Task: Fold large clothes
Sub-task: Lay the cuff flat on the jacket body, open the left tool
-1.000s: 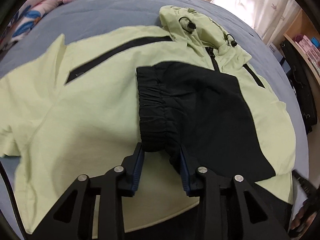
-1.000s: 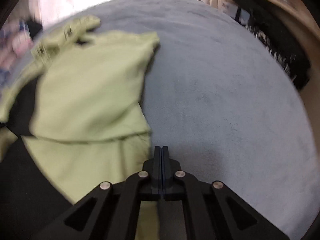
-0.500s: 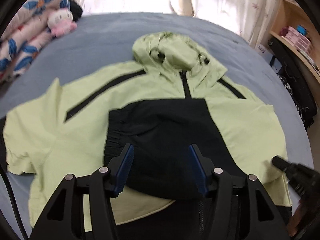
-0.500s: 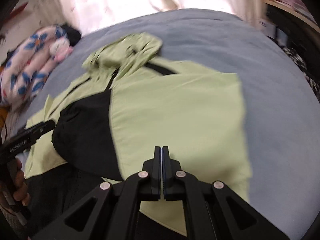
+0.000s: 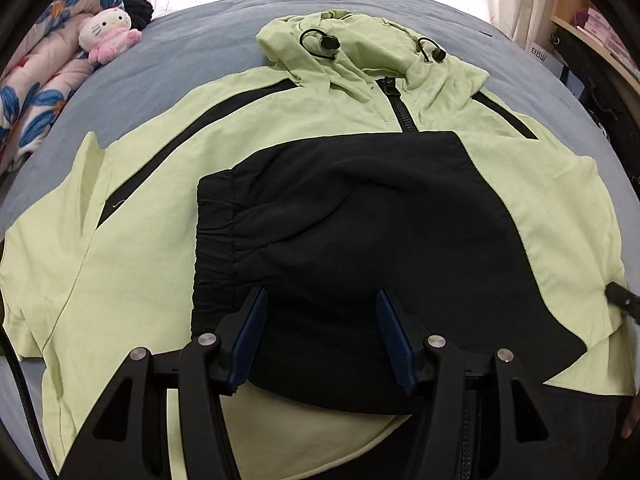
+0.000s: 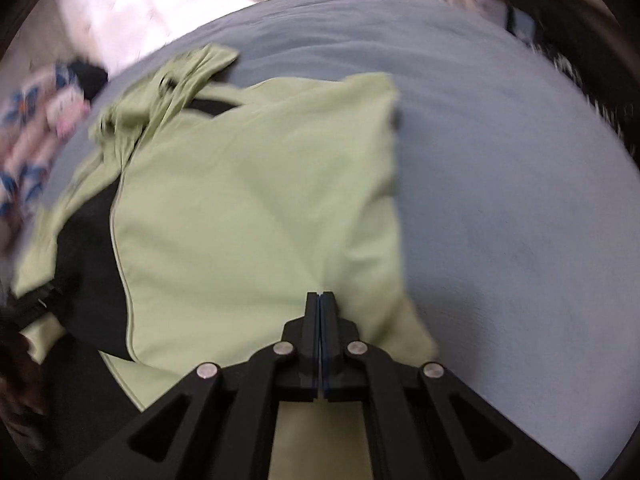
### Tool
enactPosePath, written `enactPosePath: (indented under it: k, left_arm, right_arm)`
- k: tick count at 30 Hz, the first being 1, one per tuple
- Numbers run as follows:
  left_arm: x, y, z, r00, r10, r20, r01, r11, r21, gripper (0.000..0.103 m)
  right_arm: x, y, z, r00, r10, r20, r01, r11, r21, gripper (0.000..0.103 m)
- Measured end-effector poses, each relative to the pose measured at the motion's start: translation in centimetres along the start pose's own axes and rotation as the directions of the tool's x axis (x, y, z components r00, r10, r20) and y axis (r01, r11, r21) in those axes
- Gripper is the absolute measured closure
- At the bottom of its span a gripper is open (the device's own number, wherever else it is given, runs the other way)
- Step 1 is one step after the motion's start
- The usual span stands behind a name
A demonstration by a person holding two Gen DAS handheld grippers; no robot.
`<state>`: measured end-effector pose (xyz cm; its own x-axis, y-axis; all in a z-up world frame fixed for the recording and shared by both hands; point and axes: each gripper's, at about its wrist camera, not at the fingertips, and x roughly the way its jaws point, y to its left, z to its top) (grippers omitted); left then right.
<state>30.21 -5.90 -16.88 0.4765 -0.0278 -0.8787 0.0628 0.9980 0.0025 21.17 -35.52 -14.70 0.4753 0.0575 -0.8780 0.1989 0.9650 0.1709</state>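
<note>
We have just let go: the left gripper (image 5: 320,334), a second ago pinching the black elastic-cuffed sleeve (image 5: 360,240), has spread wide and holds nothing. That sleeve now lies folded across the pale green hooded jacket (image 5: 152,184) mid-frame. Our right gripper (image 6: 321,308) is fully closed and empty. Bare grey bedspread (image 6: 500,200) gives room at right.

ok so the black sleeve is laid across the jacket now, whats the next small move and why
Probably bring the left claw, whose jaws have just been opening and hold nothing, over to the jacket's still-spread left side and fold it inward. The black sleeve already lies across the chest, and the right claw is shut over the other side, which looks folded in.
</note>
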Motion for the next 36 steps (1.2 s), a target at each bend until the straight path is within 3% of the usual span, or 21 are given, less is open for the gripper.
enactPosePath:
  k: [8,13,17,20,24,28,31,32,36]
  left_arm:
    - [-0.8,0.2,0.4,1.000,-0.019,0.002,0.019,1.000,-0.010,0.047]
    - [-3.0,0.5,3.1,0.996,-0.059,0.066,0.062,0.997,-0.054,0.044]
    - [-3.1,0.4,5.7,0.994,-0.054,0.091,0.062,0.994,-0.091,0.040]
    - [-2.1,0.0,6.7,0.994,-0.073,0.077,0.081,0.991,-0.109,0.039]
    - [1.1,-0.6,7.0,0.997,-0.075,0.011,0.076,0.989,-0.126,0.039]
    - [3.6,0.1,6.9,0.999,-0.041,-0.013,0.039,0.991,-0.127,0.039]
    - [3.9,0.8,7.1,0.999,-0.036,0.004,0.037,0.993,-0.108,0.039]
    - [4.0,1.0,7.2,0.999,-0.033,0.010,0.034,0.994,-0.101,0.039]
    - [4.3,1.5,7.3,0.999,-0.044,0.023,0.046,0.996,-0.078,0.039]
  right_arm:
    - [-1.0,1.0,0.3,1.000,-0.018,0.014,0.018,1.000,-0.007,0.100]
    - [-1.4,4.4,3.0,0.999,0.026,0.042,-0.023,0.998,-0.063,0.100]
    - [-0.3,8.3,5.6,0.993,0.111,0.041,-0.108,0.990,-0.087,0.100]
    - [1.3,12.0,6.7,0.985,0.174,0.016,-0.170,0.976,-0.134,0.099]
    - [4.9,14.9,7.5,0.981,0.186,-0.054,-0.192,0.967,-0.167,0.097]
    - [7.2,12.5,8.8,0.993,0.107,-0.039,-0.112,0.984,-0.136,0.097]
    - [6.9,7.8,10.2,1.000,0.005,0.015,-0.004,0.996,-0.084,0.101]
    - [6.7,6.3,10.5,1.000,0.003,0.026,-0.001,0.998,-0.067,0.103]
    - [5.8,-0.5,11.0,0.988,-0.144,0.061,0.141,0.989,0.047,0.102]
